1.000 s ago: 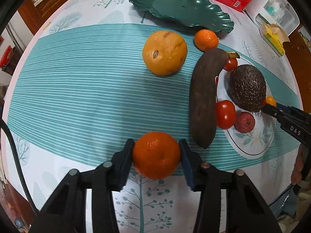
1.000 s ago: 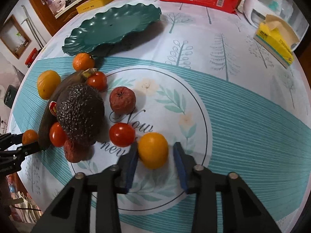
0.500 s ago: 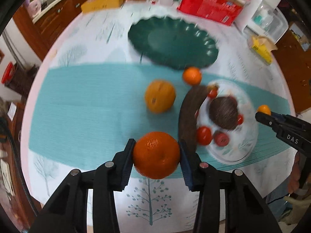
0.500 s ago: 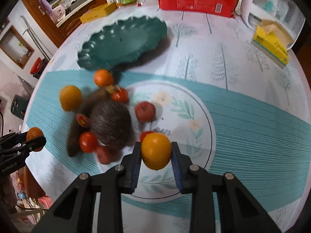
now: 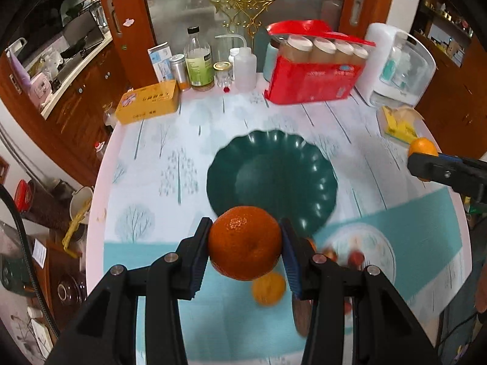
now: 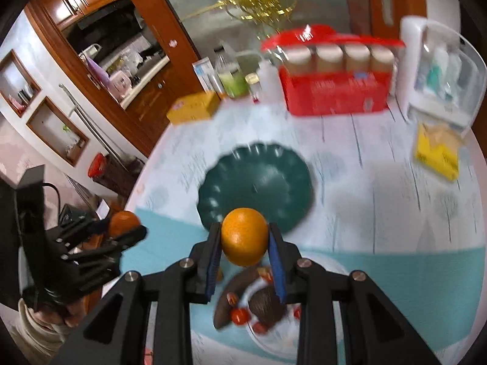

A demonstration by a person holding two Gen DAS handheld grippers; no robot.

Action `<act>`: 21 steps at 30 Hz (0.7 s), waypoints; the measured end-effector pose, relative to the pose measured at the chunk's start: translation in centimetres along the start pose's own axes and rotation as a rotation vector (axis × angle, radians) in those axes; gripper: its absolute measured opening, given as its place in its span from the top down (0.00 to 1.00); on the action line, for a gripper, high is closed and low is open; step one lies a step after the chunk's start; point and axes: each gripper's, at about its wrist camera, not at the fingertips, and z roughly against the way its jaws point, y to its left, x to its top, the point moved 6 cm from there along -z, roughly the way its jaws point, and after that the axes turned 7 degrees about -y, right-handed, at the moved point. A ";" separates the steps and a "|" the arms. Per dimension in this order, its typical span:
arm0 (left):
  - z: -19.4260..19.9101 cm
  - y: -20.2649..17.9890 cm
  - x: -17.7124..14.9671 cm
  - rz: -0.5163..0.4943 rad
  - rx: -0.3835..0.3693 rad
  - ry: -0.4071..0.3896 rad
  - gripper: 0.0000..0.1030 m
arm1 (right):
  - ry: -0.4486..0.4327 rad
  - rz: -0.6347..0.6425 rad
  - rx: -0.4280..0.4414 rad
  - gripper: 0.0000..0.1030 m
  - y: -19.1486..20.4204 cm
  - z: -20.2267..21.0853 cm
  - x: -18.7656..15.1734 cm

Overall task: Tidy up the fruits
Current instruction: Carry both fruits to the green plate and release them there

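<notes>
Two grippers up over the table, each clamped on a fruit. Left gripper (image 5: 245, 245) grips a deep-orange mandarin (image 5: 245, 243), blue pads pressed on both its sides, fruit off the table; in the right wrist view the same gripper (image 6: 121, 228) sits at far left with the mandarin (image 6: 123, 221) between its fingers, a hand in a pale sleeve (image 6: 39, 319) below it. Right gripper (image 6: 244, 243) grips a smaller yellow-orange fruit (image 6: 244, 236), pads tight on both sides, also in the air; from the left wrist view it shows at the right edge (image 5: 421, 159) with that fruit (image 5: 422, 147) poking out on top. Green scalloped plate (image 5: 271, 182) sits empty on the tree-print tablecloth (image 5: 152, 164), beyond both held fruits in both views. White plate (image 6: 274, 340), nearer the cameras on the teal striped band, carries a dark avocado (image 6: 266, 307), small red tomatoes (image 6: 239, 316), and a brown overripe banana (image 6: 226, 301) lying at its left rim; all blurred. One loose orange (image 5: 268, 289) lies on the teal band, just below the left gripper's mandarin in frame. Far table edge: yellow box (image 5: 147, 106), bottles and jars (image 5: 199, 60), red carton with capped cups (image 5: 313, 82), white appliance (image 5: 398, 67), yellow tissue pack (image 5: 398, 124). Wood cabinets and a glass door behind.
</notes>
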 end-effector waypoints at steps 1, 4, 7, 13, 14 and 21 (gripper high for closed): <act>-0.6 0.1 0.7 0.003 -0.012 0.002 0.59 | 0.001 0.011 -0.011 0.71 0.1 -0.9 0.7; -4.1 0.2 2.0 0.016 -0.029 0.012 0.59 | 0.047 0.017 -0.035 0.71 -0.4 -5.2 1.7; -8.4 0.0 1.9 0.040 -0.043 0.050 0.59 | 0.112 0.010 -0.062 0.71 -1.8 -10.3 1.1; -15.8 -1.2 -0.9 0.056 -0.064 0.144 0.59 | 0.262 0.014 -0.079 0.71 -4.1 -18.5 -3.5; -16.7 -1.5 -1.4 0.053 -0.062 0.157 0.59 | 0.276 0.018 -0.087 0.71 -4.4 -19.3 -4.0; -21.3 -1.8 -3.1 0.038 -0.005 0.195 0.49 | 0.297 0.038 -0.148 0.68 -5.7 -23.1 -5.9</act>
